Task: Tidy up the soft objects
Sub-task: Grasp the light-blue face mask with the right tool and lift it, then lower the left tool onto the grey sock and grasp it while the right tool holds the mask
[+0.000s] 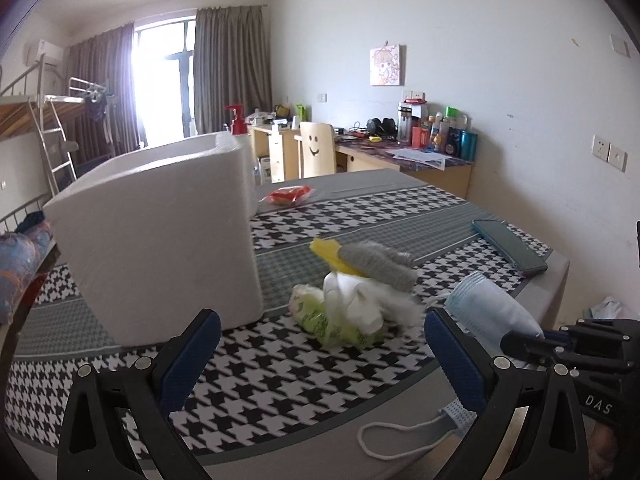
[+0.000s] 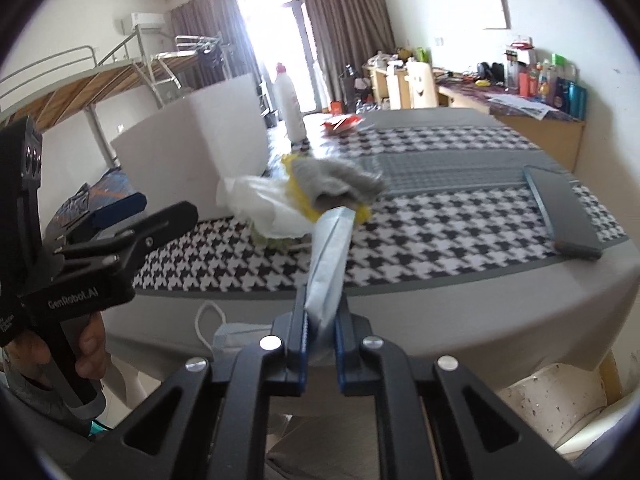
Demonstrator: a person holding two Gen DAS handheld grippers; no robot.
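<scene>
My right gripper (image 2: 321, 320) is shut on a light blue face mask (image 2: 331, 256) and holds it above the table's near edge; the mask (image 1: 490, 310) and that gripper (image 1: 520, 346) also show in the left wrist view. My left gripper (image 1: 320, 344) is open and empty, facing a pile on the houndstooth cloth: a grey sock (image 1: 378, 262) on a yellow cloth (image 1: 326, 250), white tissue (image 1: 360, 300) and a green-printed bag (image 1: 316, 316). A large white foam box (image 1: 160, 236) stands to the pile's left.
A dark phone (image 1: 508, 246) lies at the table's right edge. A red packet (image 1: 288, 194) lies at the far side, a white bottle (image 2: 290, 104) beside the box. A second mask (image 2: 236, 334) hangs at the near edge. Desk, chair and bunk bed stand behind.
</scene>
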